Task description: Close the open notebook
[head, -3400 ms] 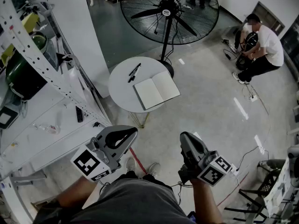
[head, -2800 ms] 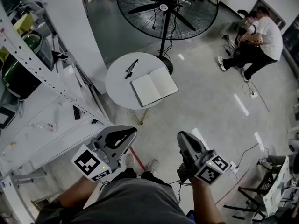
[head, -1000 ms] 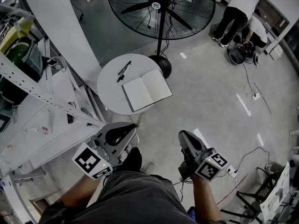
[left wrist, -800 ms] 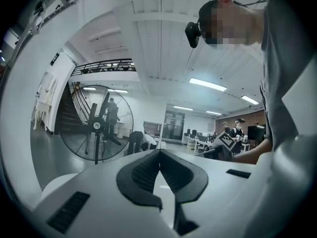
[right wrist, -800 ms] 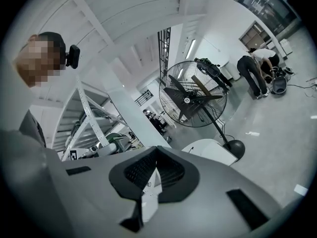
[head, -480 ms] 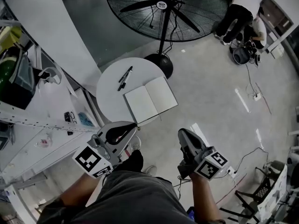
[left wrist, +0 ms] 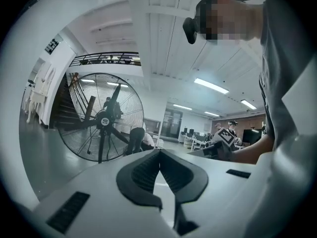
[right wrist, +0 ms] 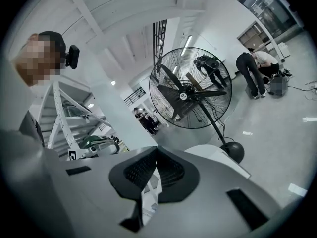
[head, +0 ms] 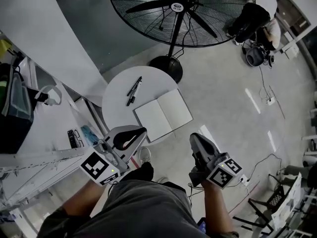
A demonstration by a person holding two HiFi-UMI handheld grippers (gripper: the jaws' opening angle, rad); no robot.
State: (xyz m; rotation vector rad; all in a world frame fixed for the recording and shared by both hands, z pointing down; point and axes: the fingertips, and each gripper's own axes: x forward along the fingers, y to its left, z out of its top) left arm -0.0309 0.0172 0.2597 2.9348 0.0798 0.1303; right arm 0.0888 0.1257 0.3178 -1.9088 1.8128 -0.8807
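Left gripper view looks along the left gripper [left wrist: 159, 152], whose two dark pads meet at their tips with nothing between them. The right gripper [right wrist: 156, 150] is likewise closed and empty. In the head view both are held level in front of the person's waist, short of the round table [head: 115, 86] and touching nothing on it.

The notebook [head: 163, 114] lies open and flat on the near right part of that table, both pages blank and facing up. Its right-hand corner sits at the table's rim; whether it overhangs cannot be told. Two pens [head: 133, 90] lie just beside the left page's far corner. The base [head: 167, 66] of a large standing fan [head: 178, 6] stands right behind the table, and a white workbench [head: 44, 133] crowds its left side.

Closing has not begun. The main risk, as a judgement, comes from the closed jaws: they cannot pinch a cover, so a tip would have to get under one edge and flip that half over. A push that lands on the page instead would slide the whole notebook, and from that spot it could go off the rim. Folding the right half over the left may strike the pens or trap one inside. A heavy press near the rim could rock the small table.
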